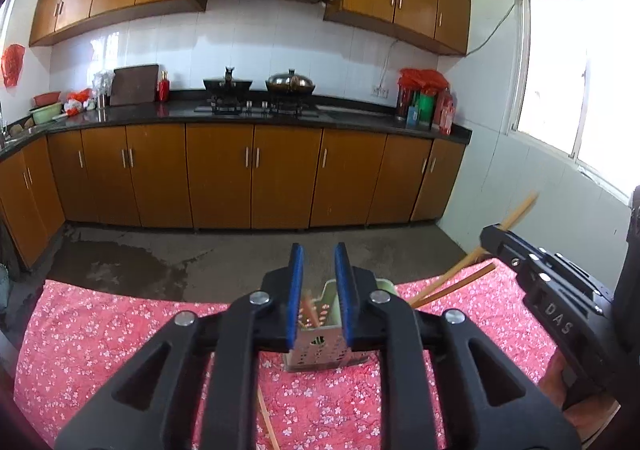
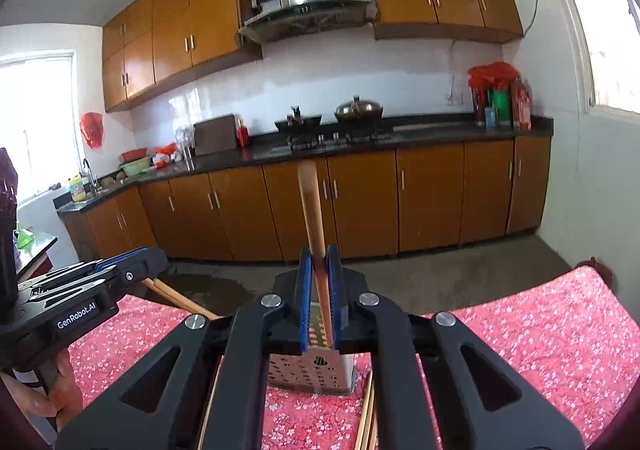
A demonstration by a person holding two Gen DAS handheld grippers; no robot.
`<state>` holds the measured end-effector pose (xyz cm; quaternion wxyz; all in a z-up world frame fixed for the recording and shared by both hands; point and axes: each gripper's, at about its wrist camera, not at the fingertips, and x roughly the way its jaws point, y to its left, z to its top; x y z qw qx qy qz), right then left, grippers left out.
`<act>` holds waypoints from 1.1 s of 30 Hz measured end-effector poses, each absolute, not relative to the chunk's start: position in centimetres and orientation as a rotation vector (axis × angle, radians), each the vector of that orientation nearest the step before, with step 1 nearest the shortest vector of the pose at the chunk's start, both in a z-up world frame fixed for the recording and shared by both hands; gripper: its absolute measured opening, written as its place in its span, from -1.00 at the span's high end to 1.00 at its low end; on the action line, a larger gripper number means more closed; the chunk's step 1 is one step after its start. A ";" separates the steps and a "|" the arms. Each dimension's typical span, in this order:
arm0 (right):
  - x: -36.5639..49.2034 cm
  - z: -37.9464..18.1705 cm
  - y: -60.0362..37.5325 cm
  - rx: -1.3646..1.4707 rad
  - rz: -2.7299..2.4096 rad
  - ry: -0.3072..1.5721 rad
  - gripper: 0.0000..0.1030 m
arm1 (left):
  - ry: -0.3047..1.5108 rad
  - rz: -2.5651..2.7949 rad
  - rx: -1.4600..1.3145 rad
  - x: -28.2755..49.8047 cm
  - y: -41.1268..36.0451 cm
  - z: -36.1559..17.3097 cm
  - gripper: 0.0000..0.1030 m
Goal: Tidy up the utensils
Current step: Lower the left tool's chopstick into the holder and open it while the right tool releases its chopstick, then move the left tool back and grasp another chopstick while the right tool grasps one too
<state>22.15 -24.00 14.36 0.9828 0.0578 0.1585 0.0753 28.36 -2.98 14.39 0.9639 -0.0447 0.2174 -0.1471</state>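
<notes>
While my right gripper (image 2: pixel 319 270) stays out of the wording of rest, clamped on one upright chopstick (image 2: pixel 310 206) directly over the perforated metal holder (image 2: pixel 312 372) on the floral tablecloth (image 2: pixel 540 330), my left gripper (image 1: pixel 319 274) hangs above the same holder with its pads slightly apart and nothing between them. Step in hand, as I judge it: loading chopsticks into the holder. Next move calls for lowering the tip into the opening before letting go, then fetching the loose chopsticks (image 2: pixel 370 418) lying beside the holder.
</notes>
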 end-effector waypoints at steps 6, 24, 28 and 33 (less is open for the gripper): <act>18.7 16.3 -25.9 0.137 0.130 0.235 0.58 | 0.381 -0.286 -0.138 24.9 -1.0 15.5 0.48; 18.1 -6.6 -27.4 0.175 0.133 0.903 0.61 | 0.769 -0.056 -0.148 21.3 5.8 -2.4 0.39; 17.8 -8.3 -25.8 0.134 0.140 0.928 0.66 | 0.805 -0.060 -0.156 21.6 5.7 -3.9 0.39; 18.3 -8.0 -25.9 0.142 0.120 0.913 0.70 | 0.831 -0.074 -0.158 21.8 5.0 -4.7 0.39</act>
